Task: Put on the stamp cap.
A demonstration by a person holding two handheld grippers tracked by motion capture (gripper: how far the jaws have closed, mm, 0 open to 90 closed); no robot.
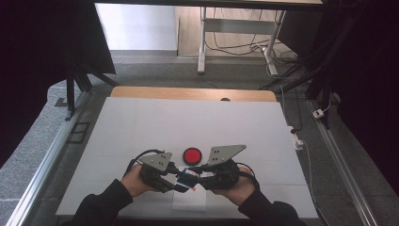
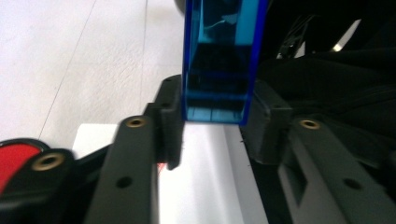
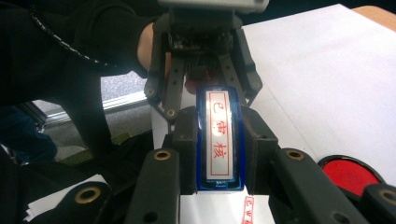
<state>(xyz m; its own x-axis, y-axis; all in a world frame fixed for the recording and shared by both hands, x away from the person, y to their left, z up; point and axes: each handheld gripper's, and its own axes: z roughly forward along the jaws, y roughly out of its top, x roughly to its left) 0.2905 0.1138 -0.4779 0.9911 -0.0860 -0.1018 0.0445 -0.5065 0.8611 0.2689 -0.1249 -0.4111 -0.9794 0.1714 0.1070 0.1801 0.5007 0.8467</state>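
We see our left gripper (image 1: 175, 181) with jaws slightly apart around one blue stamp (image 1: 186, 178), its long axis level between both grippers, one red ink pad (image 1: 192, 155) behind, right gripper (image 1: 196, 180) clamped on the stamp above one paper sheet (image 1: 189, 201).

Your two grippers meet nose to nose at the near middle of the surface (image 1: 141, 122), the left gripper (image 1: 165, 175) on the left and the right gripper (image 1: 203, 178) on the right, with the stamp (image 1: 187, 177) between them. The stamp sits between the right gripper's jaws, its far end reaching in between the left gripper's jaws, above the paper (image 1: 189, 200) that lies at the near edge. Just behind the stamp, between the two grippers' top plates, lies the ink pad (image 1: 192, 155).
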